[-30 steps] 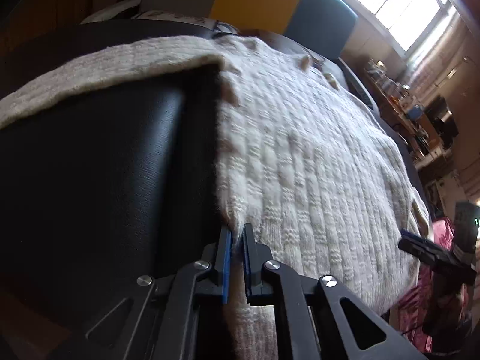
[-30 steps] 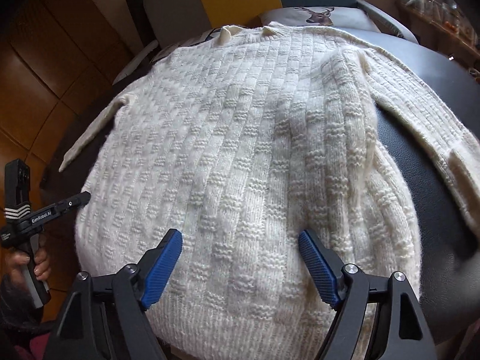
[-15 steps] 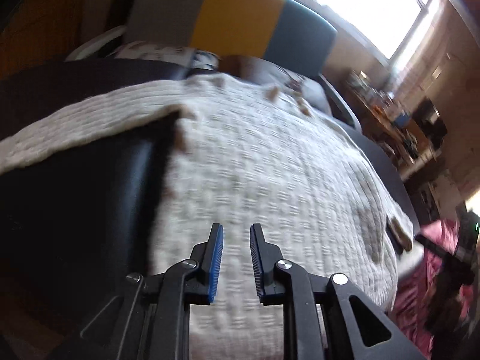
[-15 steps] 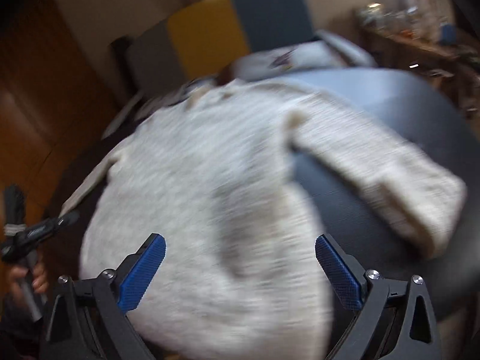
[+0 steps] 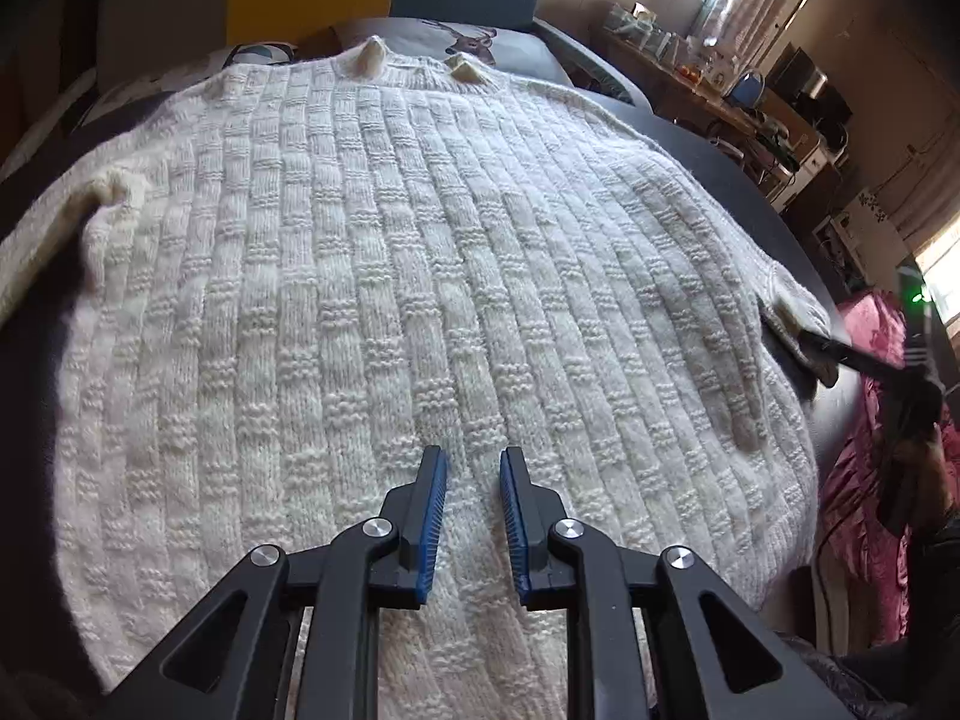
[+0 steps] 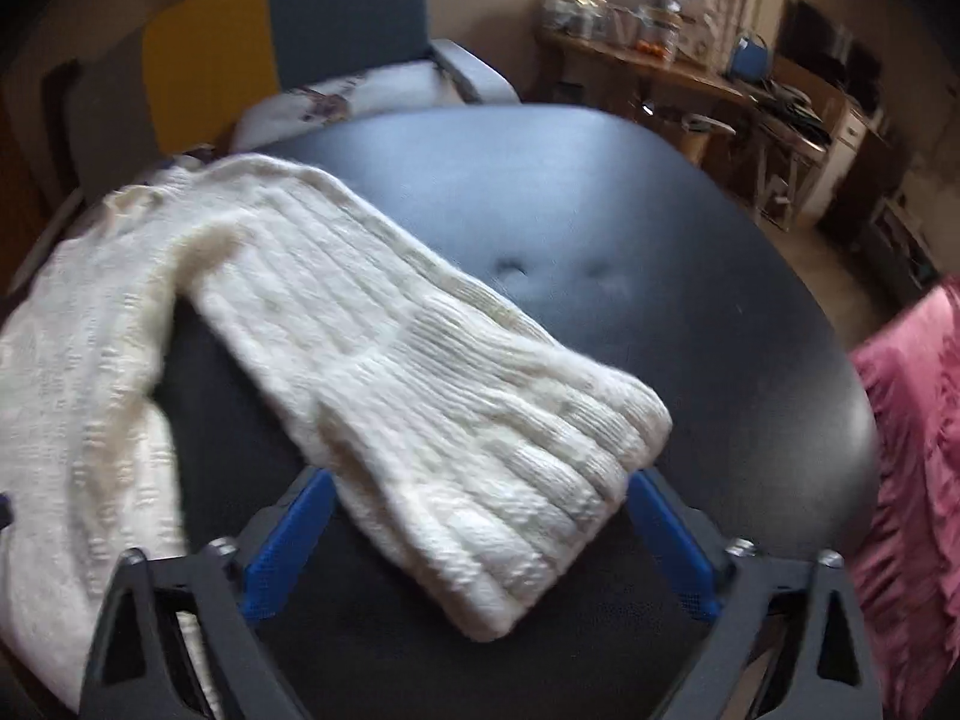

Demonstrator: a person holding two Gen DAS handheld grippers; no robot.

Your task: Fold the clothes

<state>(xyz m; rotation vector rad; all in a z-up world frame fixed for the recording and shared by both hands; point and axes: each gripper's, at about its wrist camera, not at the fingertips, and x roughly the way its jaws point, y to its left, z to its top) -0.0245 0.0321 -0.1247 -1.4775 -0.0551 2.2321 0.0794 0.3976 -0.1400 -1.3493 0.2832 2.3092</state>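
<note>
We see left gripper (image 5: 471, 516): jaws slightly apart, holding nothing | right gripper (image 6: 477, 540): jaws spread wide, holding nothing.

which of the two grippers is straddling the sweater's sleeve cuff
The right gripper, jaws wide open around the sleeve cuff; the left gripper hangs over the sweater's body instead.

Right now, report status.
Left gripper open, empty, over sweater. Right gripper open wide, sleeve cuff lying between its jaws, ungrasped. Nothing in the way.

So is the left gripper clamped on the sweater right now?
No. The left gripper has a clear gap between its blue pads, and the sweater lies flat beneath them, ungripped.
</note>
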